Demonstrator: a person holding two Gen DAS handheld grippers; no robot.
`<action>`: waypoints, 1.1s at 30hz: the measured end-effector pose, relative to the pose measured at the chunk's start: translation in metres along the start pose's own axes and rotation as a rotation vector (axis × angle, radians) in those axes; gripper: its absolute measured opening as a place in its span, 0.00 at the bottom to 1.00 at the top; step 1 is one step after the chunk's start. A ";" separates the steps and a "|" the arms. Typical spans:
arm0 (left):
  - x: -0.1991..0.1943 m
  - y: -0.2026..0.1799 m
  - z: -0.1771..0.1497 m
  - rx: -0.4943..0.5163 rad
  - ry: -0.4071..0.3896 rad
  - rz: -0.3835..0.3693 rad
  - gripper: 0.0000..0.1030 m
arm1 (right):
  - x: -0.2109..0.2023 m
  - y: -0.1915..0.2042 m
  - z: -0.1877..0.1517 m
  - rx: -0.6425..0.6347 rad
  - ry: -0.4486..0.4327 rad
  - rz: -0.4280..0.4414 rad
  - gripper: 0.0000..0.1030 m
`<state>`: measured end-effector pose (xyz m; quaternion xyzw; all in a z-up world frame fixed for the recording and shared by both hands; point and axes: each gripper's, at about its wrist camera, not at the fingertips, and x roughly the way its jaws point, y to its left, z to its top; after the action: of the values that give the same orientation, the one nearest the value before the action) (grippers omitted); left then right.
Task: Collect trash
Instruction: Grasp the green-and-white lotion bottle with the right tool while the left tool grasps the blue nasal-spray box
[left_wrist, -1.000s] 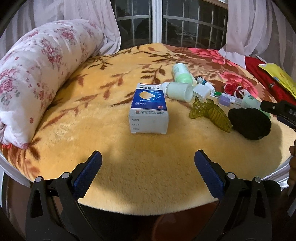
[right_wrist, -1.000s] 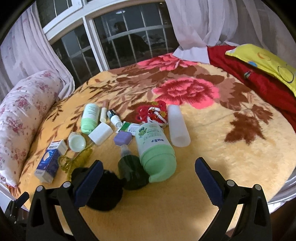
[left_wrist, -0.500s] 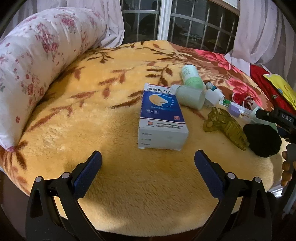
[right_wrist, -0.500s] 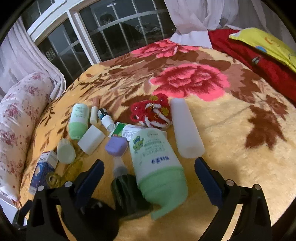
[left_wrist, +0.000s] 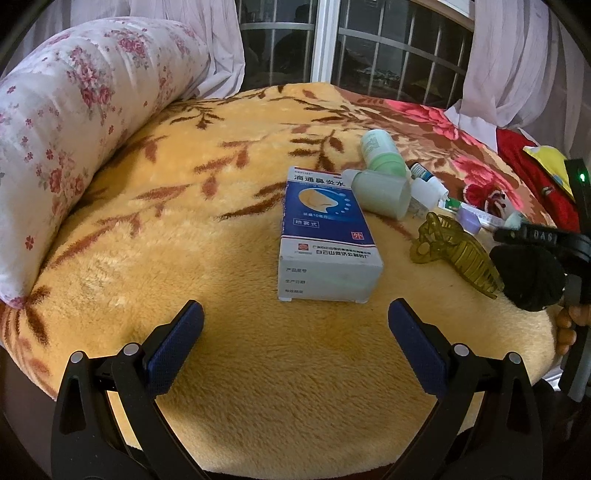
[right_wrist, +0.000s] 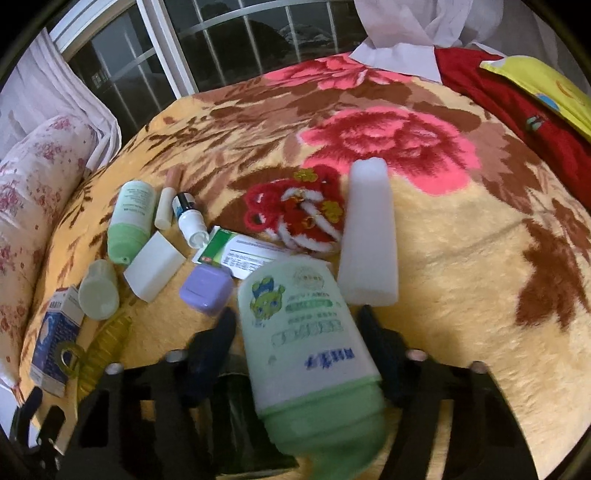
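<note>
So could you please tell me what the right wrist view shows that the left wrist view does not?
Only the right wrist view shows the big green-capped bottle between the right gripper's fingers, the white tube and the red knitted bundle in full. Only the left wrist view shows the open left gripper and the black ball. Both share the blue medicine box, the yellow-green hair clip, the purple case and the floral bolster.

Green-capped white bottle on its side (blurred); blue-white medicine box flat on blanket.
</note>
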<state>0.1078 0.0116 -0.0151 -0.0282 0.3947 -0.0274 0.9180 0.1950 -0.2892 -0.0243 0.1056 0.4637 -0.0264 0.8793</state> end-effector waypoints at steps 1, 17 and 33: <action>0.000 0.001 0.000 -0.003 -0.001 -0.004 0.95 | 0.000 -0.004 -0.002 -0.017 0.011 0.012 0.50; 0.005 -0.006 0.017 0.007 0.020 -0.030 0.95 | -0.043 -0.026 -0.016 -0.006 -0.129 0.168 0.47; 0.061 -0.012 0.044 0.065 0.008 0.079 0.48 | -0.101 -0.027 -0.061 -0.011 -0.247 0.236 0.48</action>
<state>0.1815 -0.0036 -0.0283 0.0173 0.3980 -0.0043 0.9172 0.0846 -0.3082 0.0210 0.1506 0.3367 0.0667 0.9271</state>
